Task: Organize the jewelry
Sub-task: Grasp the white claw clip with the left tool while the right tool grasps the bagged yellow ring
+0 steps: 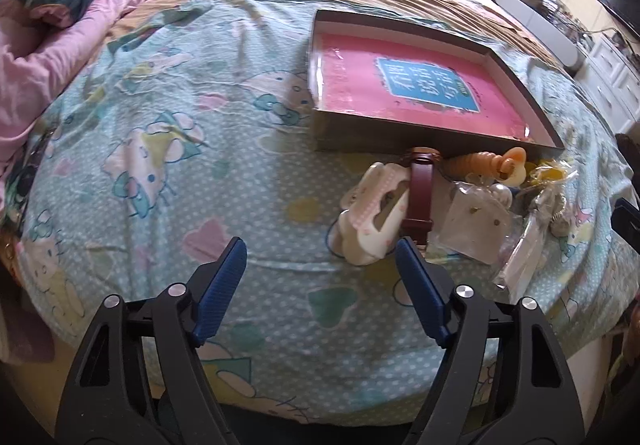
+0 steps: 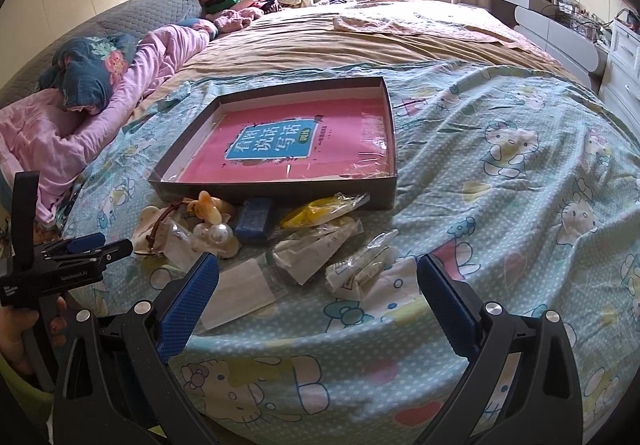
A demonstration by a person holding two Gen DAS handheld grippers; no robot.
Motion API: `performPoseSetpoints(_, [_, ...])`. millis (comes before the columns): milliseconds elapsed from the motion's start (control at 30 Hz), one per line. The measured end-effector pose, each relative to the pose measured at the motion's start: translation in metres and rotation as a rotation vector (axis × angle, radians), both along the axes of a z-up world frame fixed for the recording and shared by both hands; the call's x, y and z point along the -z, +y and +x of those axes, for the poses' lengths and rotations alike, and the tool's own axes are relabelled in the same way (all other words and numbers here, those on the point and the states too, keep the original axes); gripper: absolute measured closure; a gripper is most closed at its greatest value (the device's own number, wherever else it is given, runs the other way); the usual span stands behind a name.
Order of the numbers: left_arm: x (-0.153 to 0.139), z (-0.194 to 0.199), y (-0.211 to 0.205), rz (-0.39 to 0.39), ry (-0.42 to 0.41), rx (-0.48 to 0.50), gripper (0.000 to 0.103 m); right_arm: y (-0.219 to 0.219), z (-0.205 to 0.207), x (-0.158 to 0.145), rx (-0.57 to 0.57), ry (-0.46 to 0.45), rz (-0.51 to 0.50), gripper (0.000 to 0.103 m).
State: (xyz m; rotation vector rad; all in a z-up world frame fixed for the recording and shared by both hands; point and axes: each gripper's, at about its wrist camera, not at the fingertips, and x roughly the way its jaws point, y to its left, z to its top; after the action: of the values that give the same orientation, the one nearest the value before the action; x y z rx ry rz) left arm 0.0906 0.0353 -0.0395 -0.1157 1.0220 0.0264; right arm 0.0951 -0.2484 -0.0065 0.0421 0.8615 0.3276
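A shallow dark cardboard box lid [image 2: 276, 187] lies open side up on the bed's cartoon-cat sheet [image 2: 500, 173], with a pink booklet [image 2: 280, 149] flat inside it; every place below is told from this lid.

The jewelry sits in a loose heap just in front of the lid's near wall, on the sheet and outside the lid: a white-and-pink hair claw [image 1: 374, 219]; a maroon watch strap [image 1: 420, 201] lying over it, its upper end against the lid's wall; an orange spiral piece [image 1: 474, 161] and an orange hair clip [image 1: 510, 165] close under the wall; a clear bag holding an earring card [image 1: 474, 225]; a cluster of large pearls [image 2: 218, 235]; a small dark blue box [image 2: 256, 221] with one end touching the wall; a yellow item in clear wrap [image 2: 320, 213]; several more clear packets [image 2: 360, 269] further out from the lid.

The left hand-held gripper [image 1: 322, 251] hovers in front of the heap, jaws partly apart with nothing between them – its right finger tip sits just before the watch strap's near end. The right hand-held gripper [image 2: 318, 269] hangs over the outermost packets, jaws spread wide and empty – a flat translucent card [image 2: 240, 295] lies beside its left finger.

Pink bedding [image 2: 60, 141] is bunched well to the lid's left.
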Motion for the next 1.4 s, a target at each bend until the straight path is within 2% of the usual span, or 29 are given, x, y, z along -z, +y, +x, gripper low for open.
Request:
performPoseSetpoints(133, [0.003, 0.009, -0.005, 0.001, 0.006, 0.024, 0.050, -0.005, 0.007, 0.002, 0.015, 0.005, -0.005, 0.004])
performPoseSetpoints(700, [0.017, 0.042, -0.015, -0.051, 0.035, 0.100, 0.052, -0.001, 0.057, 0.025, 0.017, 0.075, 0.003, 0.005])
performPoseSetpoints(800, [0.019, 0.044, -0.014, -0.069, 0.035, 0.104, 0.052, 0.005, 0.067, 0.032, -0.002, 0.092, 0.010, 0.018])
performPoseSetpoints(867, [0.020, 0.045, -0.014, -0.080, 0.035, 0.107, 0.052, 0.008, 0.073, 0.037, -0.009, 0.108, 0.016, 0.023])
performPoseSetpoints(1000, [0.021, 0.043, -0.015, -0.111, 0.027, 0.128, 0.065, 0.011, 0.082, 0.048, -0.027, 0.159, 0.061, 0.051])
performPoseSetpoints(1033, [0.021, 0.043, -0.015, -0.112, 0.026, 0.128, 0.065, 0.011, 0.082, 0.050, -0.030, 0.164, 0.068, 0.056])
performPoseSetpoints(1400, [0.008, 0.030, -0.007, -0.160, -0.014, 0.104, 0.067, -0.008, 0.067, 0.030, -0.043, 0.122, 0.140, 0.078])
